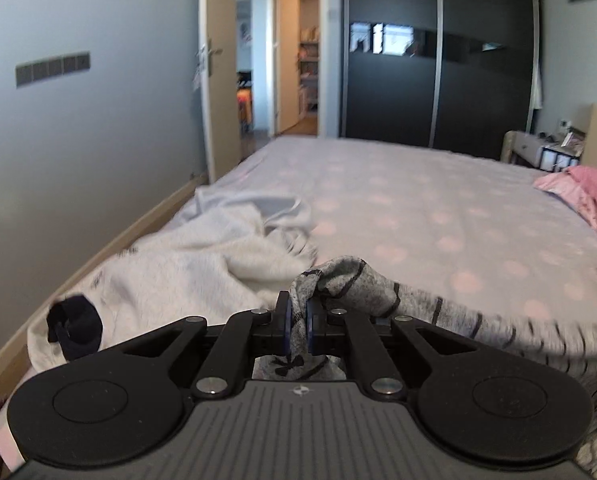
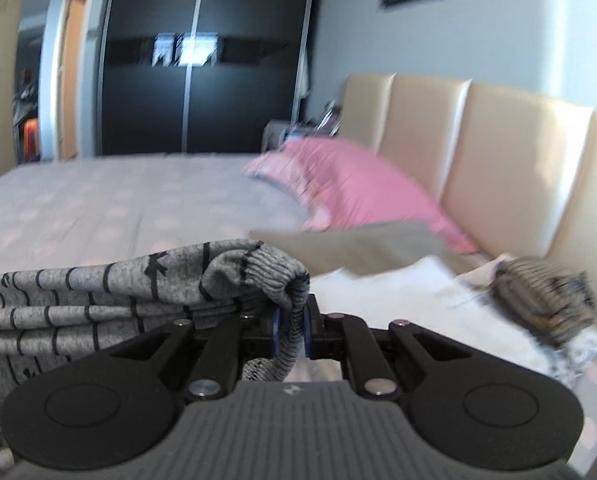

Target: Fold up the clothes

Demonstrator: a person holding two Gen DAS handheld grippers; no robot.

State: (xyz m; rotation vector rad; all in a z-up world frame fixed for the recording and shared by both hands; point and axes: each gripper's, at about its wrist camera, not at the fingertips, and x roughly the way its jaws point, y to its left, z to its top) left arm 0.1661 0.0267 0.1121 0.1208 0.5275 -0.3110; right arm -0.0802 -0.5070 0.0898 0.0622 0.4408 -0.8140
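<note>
Above the near edge of the bed [image 1: 418,184], both the left gripper [image 1: 297,320] and right gripper [image 2: 289,330] pinch the grey patterned garment [image 2: 98,292] — thin bites on bunched cloth, so 1 could slip and drop it onto the white clothes pile [image 1: 186,268].

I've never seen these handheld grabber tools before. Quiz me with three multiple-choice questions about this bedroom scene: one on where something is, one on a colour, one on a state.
1. Where does the pile of white laundry lie?
A. on the bed
B. on the floor
C. in the wardrobe

2. What colour is the pillow by the headboard?
A. green
B. pink
C. black

3. What is the left gripper doing?
A. standing wide open
B. clamping the grey patterned garment
C. holding a pillow

Answers:
1 A, the pile rests on the dotted bedsheet.
2 B, it is plainly pink.
3 B, grey fabric is pinched between its blue pads.
</note>
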